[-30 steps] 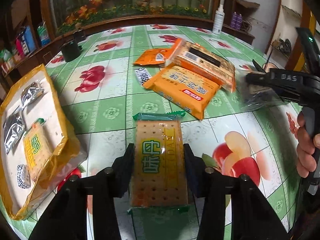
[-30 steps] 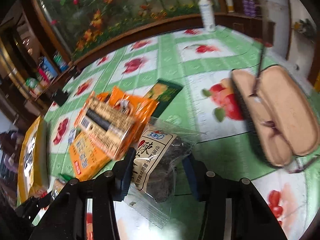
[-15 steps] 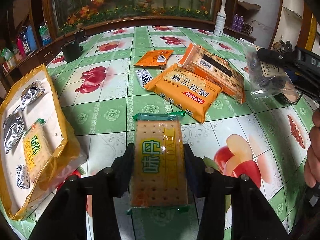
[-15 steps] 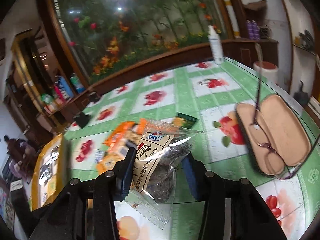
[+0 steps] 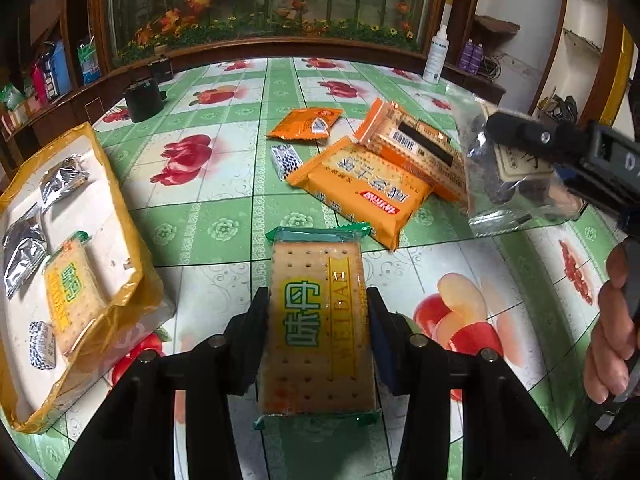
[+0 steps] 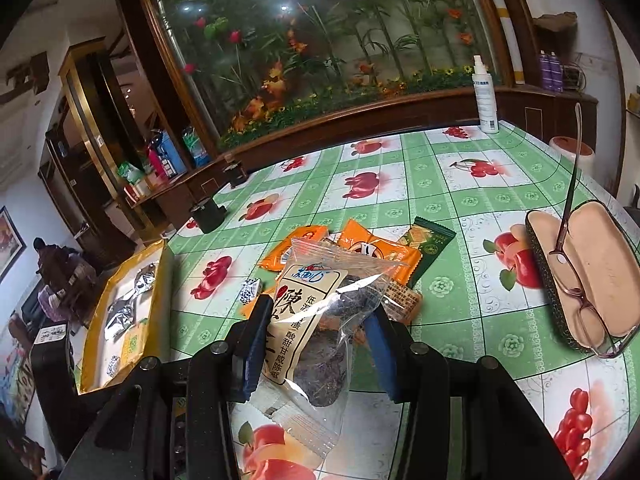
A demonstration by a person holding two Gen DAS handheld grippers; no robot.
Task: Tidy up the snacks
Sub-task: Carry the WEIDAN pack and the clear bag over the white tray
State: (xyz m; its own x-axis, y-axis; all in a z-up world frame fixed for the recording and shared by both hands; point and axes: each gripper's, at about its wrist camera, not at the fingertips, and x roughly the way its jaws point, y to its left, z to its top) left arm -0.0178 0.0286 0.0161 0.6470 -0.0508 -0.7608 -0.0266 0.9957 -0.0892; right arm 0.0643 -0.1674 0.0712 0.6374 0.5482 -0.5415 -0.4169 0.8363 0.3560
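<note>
The left tongs (image 5: 318,322) are closed on a green-edged clear pack of square crackers (image 5: 318,320), held low in the frame above the green fruit-print table (image 5: 224,200). The right tongs (image 6: 316,344) grip a crinkly clear bag of dark dried fruit with a white label (image 6: 320,320), lifted off the table at centre frame. The likely destination is the yellow-rimmed shallow tray (image 5: 120,216) at the left of the frame, which already holds a matching cracker pack and silver foil sachets. To do this well, each pack should travel level over the tray's rim and be let go low over a bare patch, one hand at a time. The orange snack packs (image 5: 360,196) in the middle of the table remain to be sorted.
</note>
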